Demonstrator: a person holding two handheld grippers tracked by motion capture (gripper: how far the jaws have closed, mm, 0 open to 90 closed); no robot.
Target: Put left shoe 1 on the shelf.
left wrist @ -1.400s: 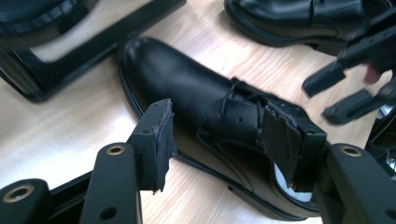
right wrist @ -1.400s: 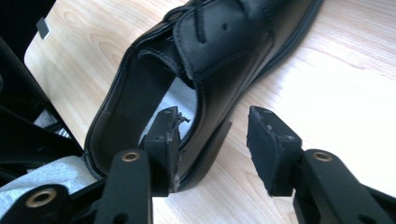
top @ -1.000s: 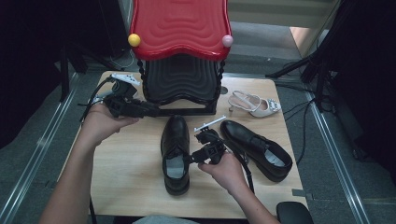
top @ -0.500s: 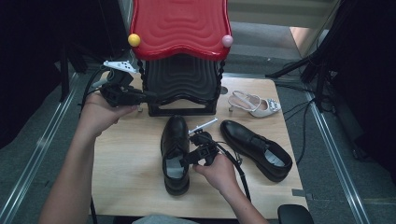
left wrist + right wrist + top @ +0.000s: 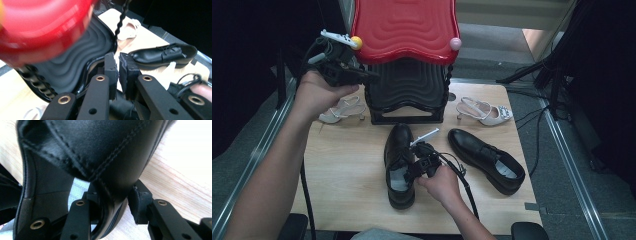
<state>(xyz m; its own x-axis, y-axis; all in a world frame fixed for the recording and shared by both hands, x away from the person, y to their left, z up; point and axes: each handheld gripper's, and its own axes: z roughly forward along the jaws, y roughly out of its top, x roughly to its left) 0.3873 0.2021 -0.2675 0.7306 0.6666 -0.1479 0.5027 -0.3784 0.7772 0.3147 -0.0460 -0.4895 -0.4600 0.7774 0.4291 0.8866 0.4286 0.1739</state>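
Two black leather shoes lie on the wooden table (image 5: 342, 190). My right gripper (image 5: 411, 171) (image 5: 113, 195) is shut on the side wall of the nearer black shoe (image 5: 398, 150) (image 5: 100, 150), one jaw inside and one outside. The other black shoe (image 5: 487, 159) (image 5: 162, 53) lies to its right. My left gripper (image 5: 370, 77) (image 5: 118, 58) is raised at the left corner of the shoe rack, its jaws shut on nothing. The rack has a red top shelf (image 5: 404, 30) (image 5: 37, 30) and a black lower shelf (image 5: 407, 87) (image 5: 75, 60).
A white sandal (image 5: 341, 110) lies left of the rack, below my left hand. Another white sandal (image 5: 484, 111) (image 5: 127, 28) lies to the rack's right. Cables (image 5: 462, 180) trail from the right gripper. Dark floor and rails surround the table.
My left gripper has risen from the table's left side up to the rack's top left corner, uncovering the left sandal. My right gripper has settled onto the near shoe's wall.
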